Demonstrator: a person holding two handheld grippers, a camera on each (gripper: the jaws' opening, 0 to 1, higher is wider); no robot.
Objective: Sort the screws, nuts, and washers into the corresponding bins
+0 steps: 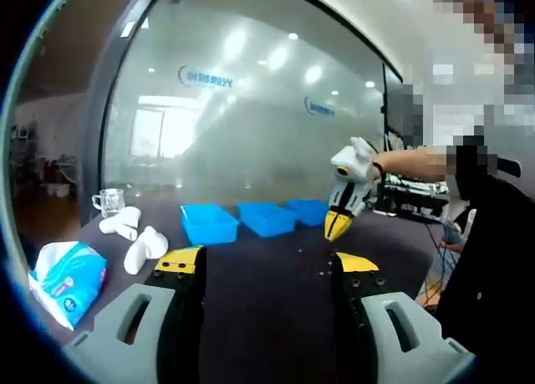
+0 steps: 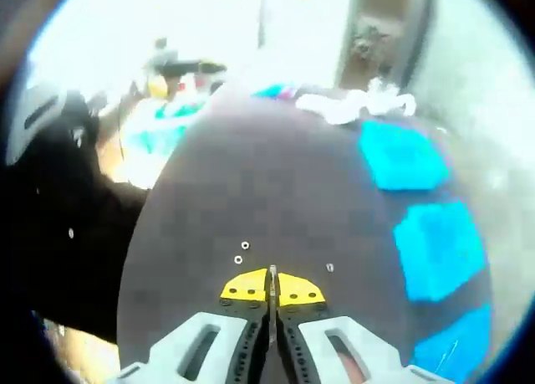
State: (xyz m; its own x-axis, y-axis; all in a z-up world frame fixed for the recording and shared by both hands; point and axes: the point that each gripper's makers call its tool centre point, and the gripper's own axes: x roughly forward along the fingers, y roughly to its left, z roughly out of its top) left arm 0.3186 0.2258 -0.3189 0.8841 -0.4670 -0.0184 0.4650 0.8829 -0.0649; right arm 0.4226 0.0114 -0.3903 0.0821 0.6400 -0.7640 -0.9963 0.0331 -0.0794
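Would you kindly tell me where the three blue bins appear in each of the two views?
Left gripper view: blue bins in a row across the middle, on the dark table's far side.
Right gripper view: blue bins stacked along the right edge.
Shared landmark: the right hand-held gripper, hanging over the table.

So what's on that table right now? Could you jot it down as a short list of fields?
Table: dark top
Bins: three blue bins in a row, contents not visible
Small parts: a few loose on the table
Left tongs: open
Right tongs: jaws together, above the loose parts; whether they hold anything is unclear
Other items: tissue pack, white rolls, glass mug
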